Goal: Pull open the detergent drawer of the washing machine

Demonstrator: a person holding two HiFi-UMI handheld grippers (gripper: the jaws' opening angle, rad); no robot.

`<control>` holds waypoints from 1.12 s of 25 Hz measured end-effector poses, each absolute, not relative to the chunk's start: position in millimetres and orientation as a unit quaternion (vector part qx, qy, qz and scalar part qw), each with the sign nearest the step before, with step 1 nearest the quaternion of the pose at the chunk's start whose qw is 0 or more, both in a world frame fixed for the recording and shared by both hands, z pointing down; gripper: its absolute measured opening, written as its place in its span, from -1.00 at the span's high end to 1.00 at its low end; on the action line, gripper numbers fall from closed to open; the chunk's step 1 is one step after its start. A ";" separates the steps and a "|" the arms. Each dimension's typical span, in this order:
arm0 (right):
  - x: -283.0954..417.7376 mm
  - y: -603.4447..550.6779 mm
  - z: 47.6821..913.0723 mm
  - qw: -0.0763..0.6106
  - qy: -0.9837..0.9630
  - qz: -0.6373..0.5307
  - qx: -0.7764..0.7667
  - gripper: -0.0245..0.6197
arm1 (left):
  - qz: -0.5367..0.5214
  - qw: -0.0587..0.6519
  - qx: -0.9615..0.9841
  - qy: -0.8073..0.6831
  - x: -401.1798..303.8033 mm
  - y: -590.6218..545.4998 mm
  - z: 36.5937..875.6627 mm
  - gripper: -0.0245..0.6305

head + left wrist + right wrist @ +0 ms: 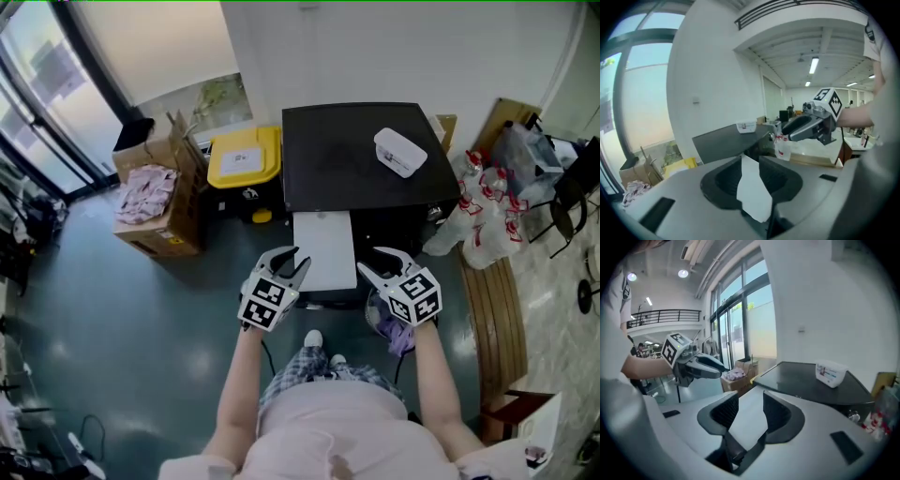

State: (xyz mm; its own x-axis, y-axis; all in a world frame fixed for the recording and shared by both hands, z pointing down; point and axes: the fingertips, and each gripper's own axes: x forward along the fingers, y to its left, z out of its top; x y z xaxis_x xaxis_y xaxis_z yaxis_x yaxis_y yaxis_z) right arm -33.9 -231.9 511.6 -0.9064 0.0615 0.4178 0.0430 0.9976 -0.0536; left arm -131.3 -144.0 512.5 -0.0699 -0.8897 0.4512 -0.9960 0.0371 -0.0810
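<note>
The white detergent drawer [323, 251] already juts from the washing machine [361, 155], apparently pulled fully out, with the left gripper [292, 262] and right gripper [371, 263] flanking it, both spread and empty.

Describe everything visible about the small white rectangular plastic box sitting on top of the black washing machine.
The small white rectangular plastic box has rounded corners and a lid that looks closed; the right gripper view shows a coloured label on its side, too small to read. It lies flat on the black washing machine's top, right of centre, turned askew to the edges. Nothing but that top touches it.
</note>
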 end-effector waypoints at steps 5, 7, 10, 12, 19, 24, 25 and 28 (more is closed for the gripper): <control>-24.0 -271.2 462.8 0.112 -0.990 0.053 0.070 0.59 | 0.126 0.078 0.613 -0.776 -166.2 -140.6 470.3 0.71; -20.1 -282.8 449.5 0.083 -0.990 0.055 0.102 0.65 | 0.109 0.064 0.601 -0.789 -172.3 -139.3 458.0 0.76; -12.5 -295.2 435.2 0.049 -0.987 0.057 0.143 0.75 | 0.091 0.054 0.588 -0.802 -175.0 -137.9 447.1 0.81; -8.0 -300.0 427.8 0.032 -0.984 0.052 0.165 0.80 | 0.085 0.050 0.583 -0.806 -176.6 -137.2 444.5 0.83; 4.9 -310.0 425.4 0.024 -0.978 0.031 0.206 0.87 | 0.074 0.064 0.577 -0.811 -183.8 -135.8 447.3 0.85; 8.7 -311.8 423.8 0.013 -0.977 0.024 0.210 0.88 | 0.074 0.059 0.581 -0.809 -181.3 -137.9 446.5 0.85; 8.9 -312.1 423.5 0.012 -0.977 0.023 0.212 0.88 | 0.074 0.059 0.581 -0.808 -180.7 -138.5 446.8 0.85; 7.3 -312.2 424.4 0.014 -0.977 0.019 0.212 0.88 | 0.075 0.062 0.580 -0.809 -181.8 -139.5 448.1 0.85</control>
